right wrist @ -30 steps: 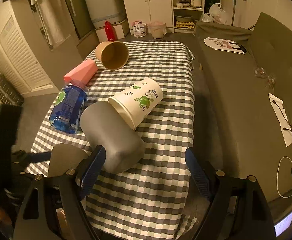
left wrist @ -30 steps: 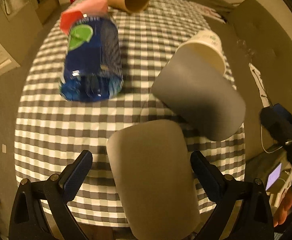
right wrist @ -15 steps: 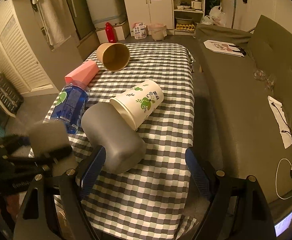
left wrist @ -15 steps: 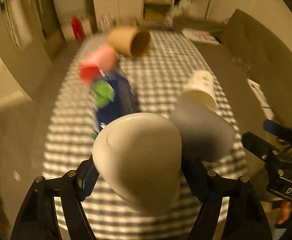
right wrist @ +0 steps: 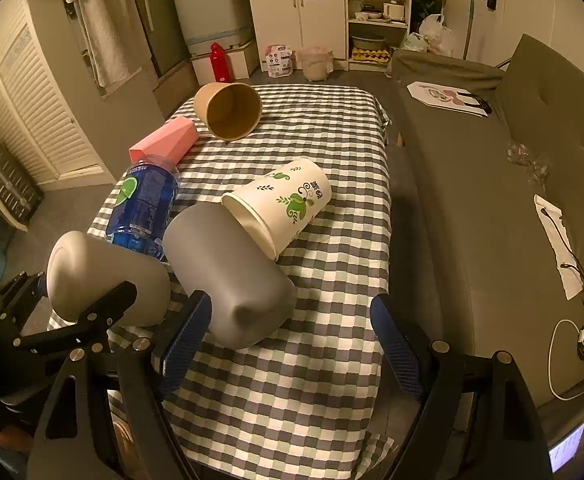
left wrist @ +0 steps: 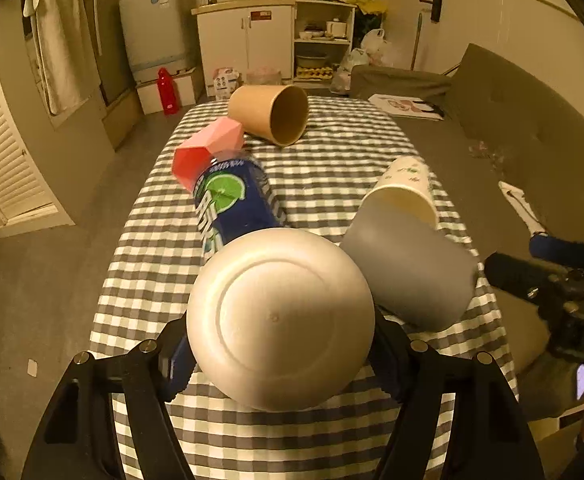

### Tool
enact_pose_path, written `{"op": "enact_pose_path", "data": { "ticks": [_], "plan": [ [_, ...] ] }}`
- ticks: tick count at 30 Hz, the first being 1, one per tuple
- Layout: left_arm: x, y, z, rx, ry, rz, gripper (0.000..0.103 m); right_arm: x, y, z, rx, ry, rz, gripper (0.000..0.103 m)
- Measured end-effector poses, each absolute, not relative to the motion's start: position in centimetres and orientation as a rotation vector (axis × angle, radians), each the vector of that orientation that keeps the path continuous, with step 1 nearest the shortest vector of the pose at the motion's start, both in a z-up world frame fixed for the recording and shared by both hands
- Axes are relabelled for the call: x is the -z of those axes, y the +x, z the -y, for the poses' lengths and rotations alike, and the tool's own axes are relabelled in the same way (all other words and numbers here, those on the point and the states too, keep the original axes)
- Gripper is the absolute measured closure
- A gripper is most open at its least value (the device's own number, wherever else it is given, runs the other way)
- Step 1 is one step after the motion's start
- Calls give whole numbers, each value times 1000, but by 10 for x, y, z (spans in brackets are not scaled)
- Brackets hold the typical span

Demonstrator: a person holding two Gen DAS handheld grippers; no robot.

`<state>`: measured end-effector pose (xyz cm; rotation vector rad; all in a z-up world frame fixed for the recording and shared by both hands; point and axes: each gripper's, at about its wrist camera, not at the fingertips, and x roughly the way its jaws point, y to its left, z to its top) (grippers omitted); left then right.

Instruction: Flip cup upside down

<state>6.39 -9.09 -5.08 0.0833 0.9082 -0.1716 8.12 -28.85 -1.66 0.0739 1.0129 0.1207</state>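
Two grippers show. The left gripper (left wrist: 281, 354) is clamped on the beige cup (left wrist: 279, 326), held above the table's (right wrist: 332, 360) near left corner, base toward the camera, seemingly clear of the cloth. The right gripper (right wrist: 292, 344) hangs wide apart and empty beside the grey cup (right wrist: 227, 276) lying on its side.

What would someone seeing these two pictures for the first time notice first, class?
The pale cup fills the near middle of the left view, gripped in the left gripper with its flat base toward the camera. Behind it, on the checked tablecloth, other cups lie on their sides: a grey cup beside a white cup with green leaves, and a brown cup at the far end. The right gripper hangs open, empty.
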Motion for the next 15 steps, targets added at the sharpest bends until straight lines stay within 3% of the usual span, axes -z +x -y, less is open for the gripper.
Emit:
{"op": "enact_pose_path", "data": {
  "ticks": [9, 12, 15],
  "plan": [
    [69, 63, 100, 225, 87, -918, 28, 17, 81, 289, -119, 75, -1011, 21],
    [67, 60, 97, 219, 101, -896, 21, 17, 80, 291, -120, 82, -1003, 21],
    [64, 55, 93, 226, 107, -890, 20, 15, 80, 292, -117, 89, -991, 21]
  ]
}}
